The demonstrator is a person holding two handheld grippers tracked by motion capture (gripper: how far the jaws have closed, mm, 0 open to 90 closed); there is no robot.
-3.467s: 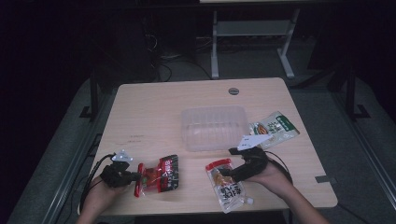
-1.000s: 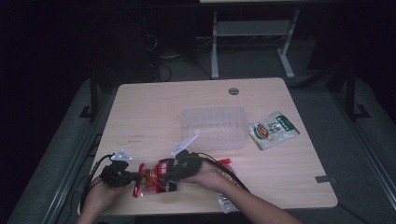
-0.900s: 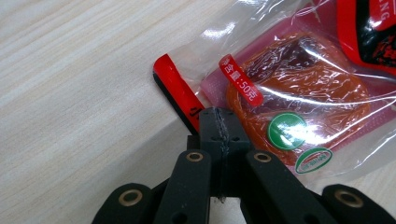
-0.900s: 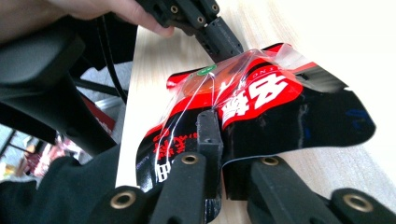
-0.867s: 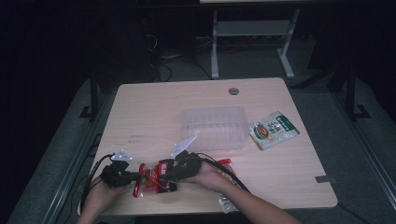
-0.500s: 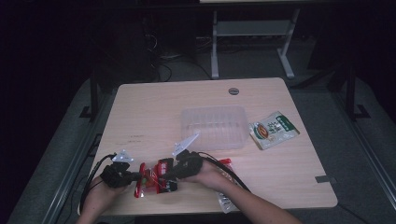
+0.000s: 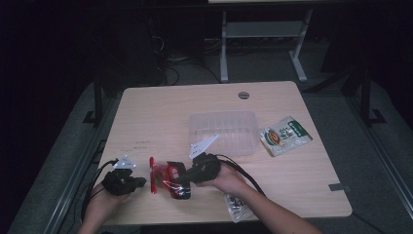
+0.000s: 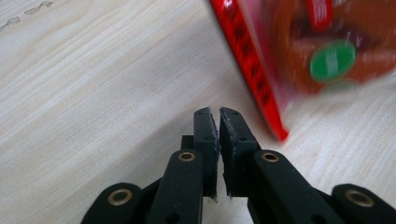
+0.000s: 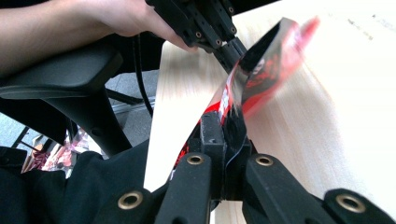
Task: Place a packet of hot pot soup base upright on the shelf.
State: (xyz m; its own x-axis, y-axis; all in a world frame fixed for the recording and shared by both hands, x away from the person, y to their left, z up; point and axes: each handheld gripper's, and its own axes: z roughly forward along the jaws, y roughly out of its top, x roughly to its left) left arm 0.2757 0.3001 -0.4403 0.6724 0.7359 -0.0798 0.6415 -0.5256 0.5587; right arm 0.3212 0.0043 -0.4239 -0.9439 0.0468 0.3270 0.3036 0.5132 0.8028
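Looking down, high view: I see a pale wooden table point(image 7: 160, 117) in a dark room, with my two forearms coming in from the bottom edge.
Left gripper, high view: the left gripper point(image 7: 141, 182) sits at the lower left of the frame, near the table's front edge, apart from the red packet.
Right gripper, high view: the right gripper point(image 7: 179, 179) is just left of the frame's centre bottom, on the red snack packet point(image 7: 168, 176), which lies between my two hands.
Other things, high view: a clear plastic tray point(image 7: 223, 131) stands in the middle of the frame; a green and white packet point(image 7: 285, 135) lies right of it, and another packet point(image 7: 237, 206) pokes out under my right forearm at the bottom.
Left gripper view, jaws: my jaws rise from the bottom centre, pressed almost together with nothing between them, over bare wood point(image 8: 93, 93).
Left gripper view, packet: the red packet point(image 8: 308, 56) is blurred in the upper right of the frame, its red edge just beyond my jaw tips, not touching them.
Right gripper view, jaws: the jaws are clamped on the red packet point(image 9: 261, 70), which rises blurred toward the upper right.
Right gripper view, background: the left gripper point(image 9: 236, 47) points at the packet's top from the upper centre; I can't tell whether it touches. A black chair arm point(image 9: 60, 74) shows at the left.
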